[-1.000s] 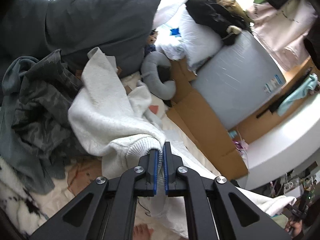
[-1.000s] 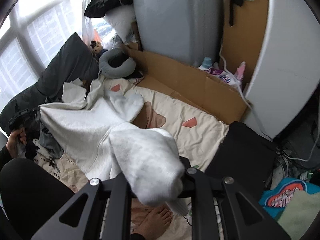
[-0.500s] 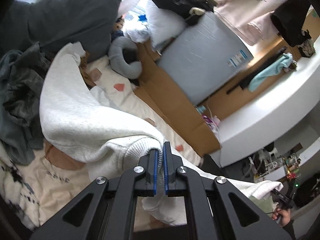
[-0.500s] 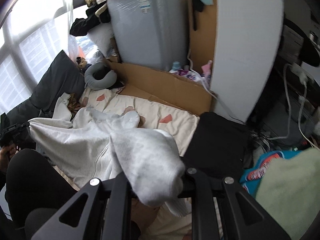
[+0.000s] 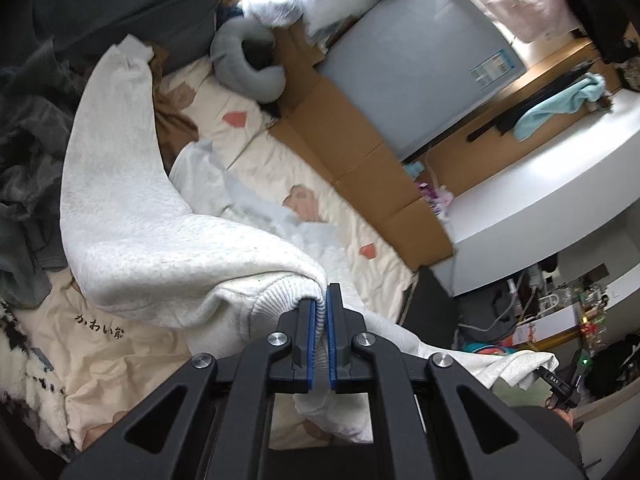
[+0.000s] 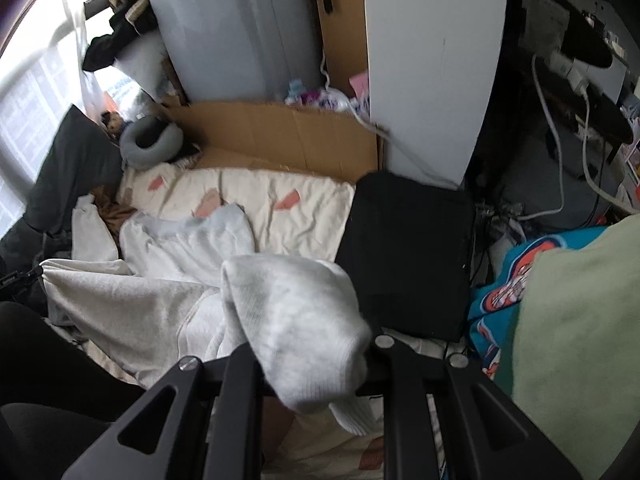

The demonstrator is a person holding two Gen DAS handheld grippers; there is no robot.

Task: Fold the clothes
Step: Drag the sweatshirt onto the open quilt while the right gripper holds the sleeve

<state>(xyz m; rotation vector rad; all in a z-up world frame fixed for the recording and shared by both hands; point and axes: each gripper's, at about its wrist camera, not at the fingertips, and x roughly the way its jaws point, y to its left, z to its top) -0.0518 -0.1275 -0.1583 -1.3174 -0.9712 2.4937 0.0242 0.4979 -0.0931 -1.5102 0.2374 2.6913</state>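
A white sweatshirt (image 5: pixel 132 232) hangs stretched between both grippers over the cream bedding (image 5: pixel 280 168). My left gripper (image 5: pixel 320 312) is shut on its ribbed hem, and the blue pads (image 5: pixel 310 340) pinch the knit edge. In the right wrist view the other end of the sweatshirt (image 6: pixel 296 320) bunches over my right gripper (image 6: pixel 316 368) and hides its fingertips; the fabric is clamped there, with a ribbed cuff dangling below. A sleeve (image 6: pixel 192 236) lies on the bedding behind.
A grey neck pillow (image 5: pixel 248 64), a cardboard sheet (image 6: pixel 280 140) and a grey appliance (image 5: pixel 412 64) line the bed's far side. A black folded item (image 6: pixel 404 252) lies on the bed's end beside blue printed cloth (image 6: pixel 508 288) and green cloth (image 6: pixel 580 340). Dark clothes (image 5: pixel 24 160) are piled left.
Both grippers have moved sideways and a little down, carrying the sweatshirt; it now hangs more stretched out over the bedding. Both grips are unchanged.
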